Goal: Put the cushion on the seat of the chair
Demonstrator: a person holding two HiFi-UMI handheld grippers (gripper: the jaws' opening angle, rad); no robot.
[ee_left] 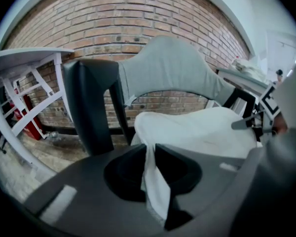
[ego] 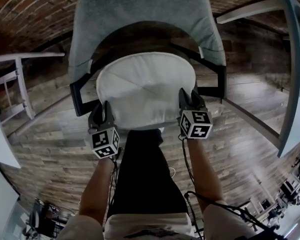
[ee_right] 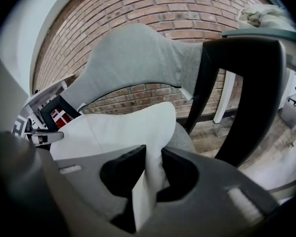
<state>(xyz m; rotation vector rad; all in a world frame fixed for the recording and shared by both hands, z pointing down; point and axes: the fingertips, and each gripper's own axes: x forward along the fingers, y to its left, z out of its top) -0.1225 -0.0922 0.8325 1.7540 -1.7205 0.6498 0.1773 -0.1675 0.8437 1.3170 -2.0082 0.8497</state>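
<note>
A white round cushion hangs flat over the chair seat, held by both near corners. The chair has a grey upholstered back and black arms. My left gripper is shut on the cushion's near left edge, and the white fabric runs between its jaws. My right gripper is shut on the near right edge, with the cushion's white cloth pinched between its jaws. In the left gripper view the cushion spreads toward the right gripper. The seat beneath is mostly hidden.
White table frames stand at the left and right of the chair. A brick wall rises behind it. The wood floor surrounds the chair. The person's legs stand right in front of the seat.
</note>
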